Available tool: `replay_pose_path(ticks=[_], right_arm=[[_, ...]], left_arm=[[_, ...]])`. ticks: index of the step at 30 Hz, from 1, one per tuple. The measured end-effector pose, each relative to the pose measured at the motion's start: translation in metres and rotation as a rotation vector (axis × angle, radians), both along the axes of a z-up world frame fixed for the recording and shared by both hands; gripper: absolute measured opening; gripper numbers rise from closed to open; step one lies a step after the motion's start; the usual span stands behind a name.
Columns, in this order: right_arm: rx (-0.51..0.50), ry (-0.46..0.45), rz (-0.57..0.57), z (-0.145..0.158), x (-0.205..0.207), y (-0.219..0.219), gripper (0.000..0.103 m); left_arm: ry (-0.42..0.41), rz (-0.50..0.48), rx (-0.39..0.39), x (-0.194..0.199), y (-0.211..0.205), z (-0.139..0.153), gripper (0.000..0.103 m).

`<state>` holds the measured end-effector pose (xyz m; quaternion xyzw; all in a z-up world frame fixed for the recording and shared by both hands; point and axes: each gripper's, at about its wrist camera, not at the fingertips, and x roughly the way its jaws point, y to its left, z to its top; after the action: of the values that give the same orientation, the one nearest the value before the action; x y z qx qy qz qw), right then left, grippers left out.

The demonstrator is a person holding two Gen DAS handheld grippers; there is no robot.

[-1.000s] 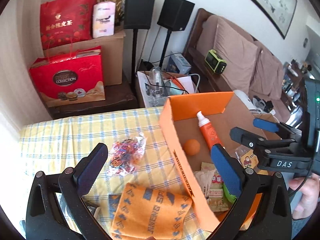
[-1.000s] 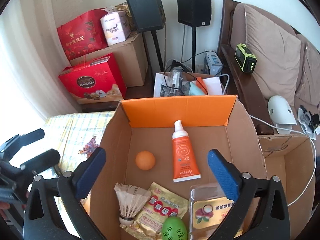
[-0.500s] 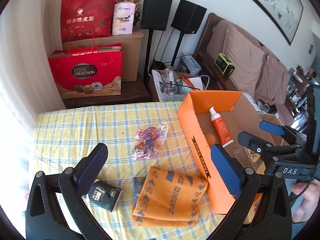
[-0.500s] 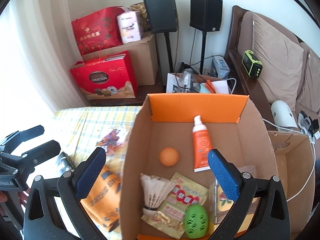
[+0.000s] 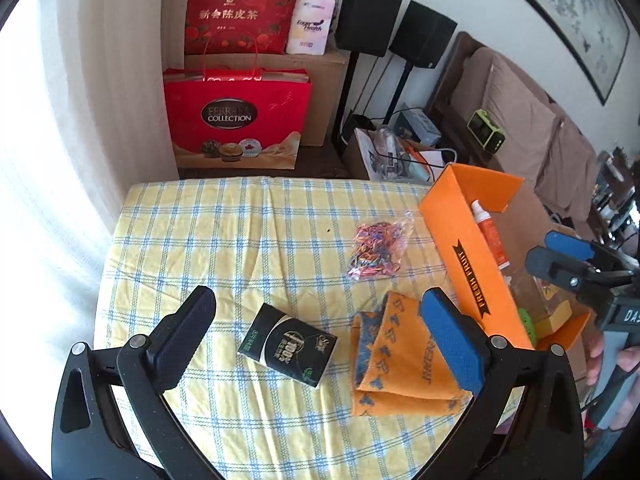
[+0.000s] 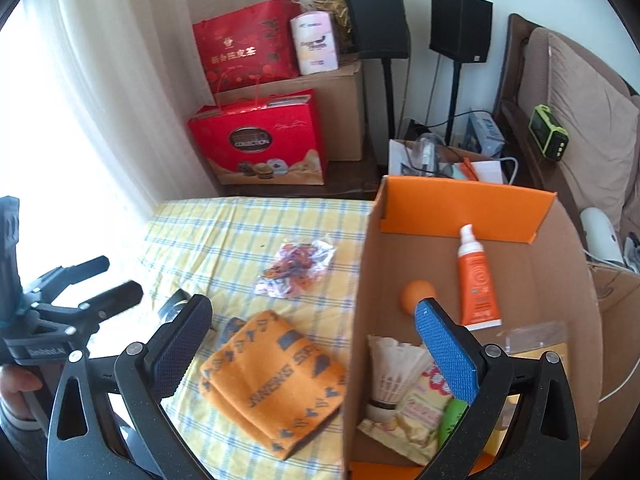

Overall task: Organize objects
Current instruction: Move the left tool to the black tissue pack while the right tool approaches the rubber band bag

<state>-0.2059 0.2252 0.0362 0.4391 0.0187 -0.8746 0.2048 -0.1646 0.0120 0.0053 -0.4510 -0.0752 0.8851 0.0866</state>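
Observation:
An orange cardboard box point(image 5: 472, 264) point(image 6: 464, 204) stands at the table's right. It holds an orange tube point(image 6: 478, 280), an orange ball point(image 6: 416, 292), a shuttlecock point(image 6: 394, 376), snack packets point(image 6: 420, 412) and a green egg-shaped thing point(image 6: 452, 416). On the checked cloth lie a folded orange towel point(image 5: 400, 364) point(image 6: 276, 376), a black packet point(image 5: 286, 344) and a clear bag of coloured bands point(image 5: 376, 248) point(image 6: 296, 266). My left gripper point(image 5: 320, 336) is open and empty above the black packet. My right gripper point(image 6: 316, 344) is open and empty above the towel and the box's left wall.
The yellow checked table point(image 5: 224, 240) ends at a bright curtain on the left. Behind it stand red gift bags point(image 5: 236, 120), a brown carton, two black speakers point(image 5: 368, 12), an open box of cables point(image 5: 396, 152) and a sofa point(image 6: 584, 112) at the right.
Both grippers have drawn back and swung left, away from the box. The towel, black packet and bag of bands now show in full. Nothing was picked up.

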Motion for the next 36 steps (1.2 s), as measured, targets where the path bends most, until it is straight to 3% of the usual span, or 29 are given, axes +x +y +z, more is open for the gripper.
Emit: replay_pose_path(ticks=[7, 20, 27, 36], right_arm=[[-0.020, -0.025, 0.070, -0.015, 0.009, -0.034, 0.103], [-0.004, -0.079, 0.197, -0.066, 0.014, -0.098, 0.102], [-0.035, -0.131, 0.084, -0.076, -0.015, -0.096, 0.102], [0.008, -0.227, -0.090, -0.104, -0.061, -0.095, 0.103]], left_arm=[[-0.086, 0.046, 0.036, 0.008, -0.032, -0.048, 0.103], [-0.145, 0.142, 0.084, 0.014, -0.081, -0.076, 0.103], [-0.176, 0.152, 0.124, 0.006, -0.069, -0.087, 0.103], [-0.214, 0.132, 0.086, -0.009, -0.032, -0.098, 0.099]])
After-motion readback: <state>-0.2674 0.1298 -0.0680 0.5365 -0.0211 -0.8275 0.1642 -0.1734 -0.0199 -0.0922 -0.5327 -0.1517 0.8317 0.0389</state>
